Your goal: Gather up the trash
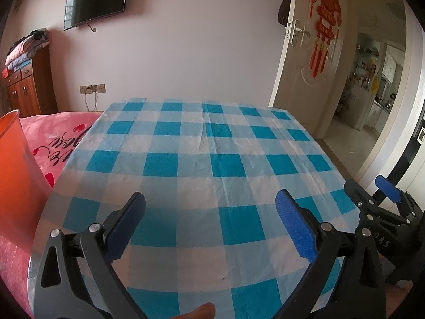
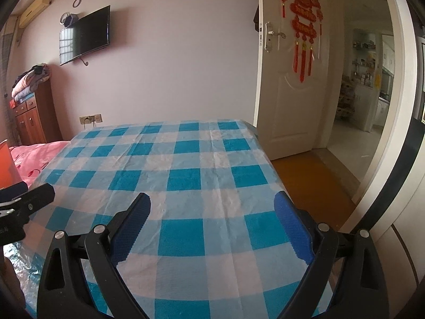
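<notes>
A table under a blue-and-white checked cloth (image 1: 202,143) fills both views; it also shows in the right wrist view (image 2: 186,159). I see no trash on it. An orange bin (image 1: 16,175) stands at the table's left edge, over a pink bed; its edge shows in the right wrist view (image 2: 6,159). My left gripper (image 1: 209,207) is open and empty above the near part of the cloth. My right gripper (image 2: 212,207) is open and empty too. The right gripper shows at the right in the left wrist view (image 1: 372,191); the left gripper shows at the left in the right wrist view (image 2: 26,199).
A pink bed cover (image 1: 58,133) lies left of the table. A wooden cabinet (image 1: 26,87) with folded blankets stands at the back left. A television (image 1: 95,2) hangs on the wall. An open white door (image 2: 289,79) leads right to another room.
</notes>
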A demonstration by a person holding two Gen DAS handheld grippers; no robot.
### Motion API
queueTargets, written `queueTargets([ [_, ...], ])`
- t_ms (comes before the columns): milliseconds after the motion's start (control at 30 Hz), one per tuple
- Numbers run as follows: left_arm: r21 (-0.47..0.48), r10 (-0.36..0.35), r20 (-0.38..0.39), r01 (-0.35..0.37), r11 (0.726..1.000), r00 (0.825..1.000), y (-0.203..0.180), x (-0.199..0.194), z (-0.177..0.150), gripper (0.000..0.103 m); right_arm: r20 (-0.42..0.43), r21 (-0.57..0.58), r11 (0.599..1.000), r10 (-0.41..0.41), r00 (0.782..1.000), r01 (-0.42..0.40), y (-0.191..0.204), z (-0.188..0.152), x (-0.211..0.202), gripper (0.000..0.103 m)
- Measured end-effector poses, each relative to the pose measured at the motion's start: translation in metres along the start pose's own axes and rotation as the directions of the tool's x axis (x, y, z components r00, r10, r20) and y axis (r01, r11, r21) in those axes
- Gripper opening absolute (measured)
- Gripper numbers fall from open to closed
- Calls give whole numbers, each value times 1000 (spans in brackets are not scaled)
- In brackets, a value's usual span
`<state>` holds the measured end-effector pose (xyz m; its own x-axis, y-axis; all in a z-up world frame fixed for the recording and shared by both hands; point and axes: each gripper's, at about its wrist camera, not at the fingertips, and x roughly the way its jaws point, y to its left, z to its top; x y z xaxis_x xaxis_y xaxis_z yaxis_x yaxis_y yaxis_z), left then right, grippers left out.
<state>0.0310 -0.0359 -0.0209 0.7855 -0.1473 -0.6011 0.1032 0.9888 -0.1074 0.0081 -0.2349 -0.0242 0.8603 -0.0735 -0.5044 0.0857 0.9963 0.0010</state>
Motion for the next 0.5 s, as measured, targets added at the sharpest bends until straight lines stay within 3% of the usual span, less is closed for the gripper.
queueTargets([
  [500,-9,16,-15,-16,1000,1000,0,12,-3,99,-19,-2,1000,10,1000,-10,0,-3,10,93],
])
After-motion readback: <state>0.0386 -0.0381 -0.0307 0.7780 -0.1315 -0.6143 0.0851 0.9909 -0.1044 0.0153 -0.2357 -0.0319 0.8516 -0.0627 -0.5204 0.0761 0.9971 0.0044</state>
